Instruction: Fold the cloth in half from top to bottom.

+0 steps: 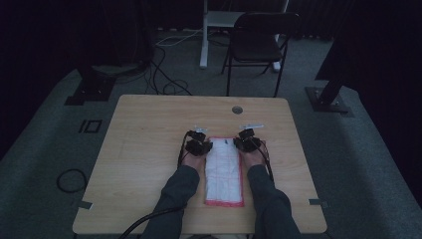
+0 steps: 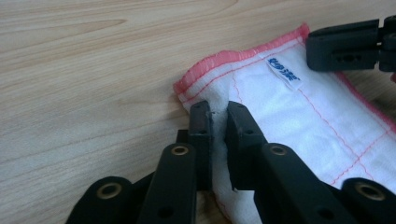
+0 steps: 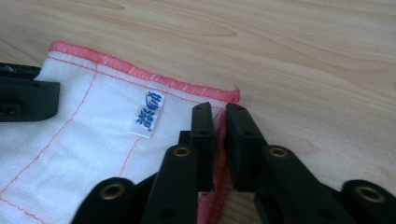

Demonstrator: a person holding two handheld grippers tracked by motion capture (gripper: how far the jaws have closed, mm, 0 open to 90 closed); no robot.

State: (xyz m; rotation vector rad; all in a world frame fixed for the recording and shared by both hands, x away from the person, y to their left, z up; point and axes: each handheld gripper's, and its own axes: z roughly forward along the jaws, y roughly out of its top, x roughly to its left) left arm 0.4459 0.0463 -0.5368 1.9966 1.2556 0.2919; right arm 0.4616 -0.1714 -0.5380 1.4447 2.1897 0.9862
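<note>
Near the front edge of the table (image 1: pixel 149 129), between your two forearms, lay the white cloth (image 1: pixel 224 172), a long rectangle hemmed in pink-red and crossed by thin red stitching, its length running away from you. Your left gripper (image 2: pixel 218 112) had pinched the far left corner of it, a fold of white fabric squeezed between the two black jaws; your right gripper (image 3: pixel 219 114) had clamped the far right corner the same way, with the red hem caught between its jaws. Both pairs of jaws stood nearly together on the fabric. A small white label (image 3: pixel 148 114) was sewn just inside the far hem, between the two grippers, carrying blue characters too small for me to read. The cloth rested flat on a pale wood-grain top, which had a round grommet (image 1: pixel 237 109) near its far edge. Around the table the room was dim: grey carpet (image 1: pixel 368 149), a black folding chair (image 1: pixel 259 42) beyond the far edge, a white desk leg (image 1: pixel 204 35) beside it, loose cables (image 1: pixel 164 74) trailing across the floor, and dark stand bases (image 1: pixel 92 87) on either side.
</note>
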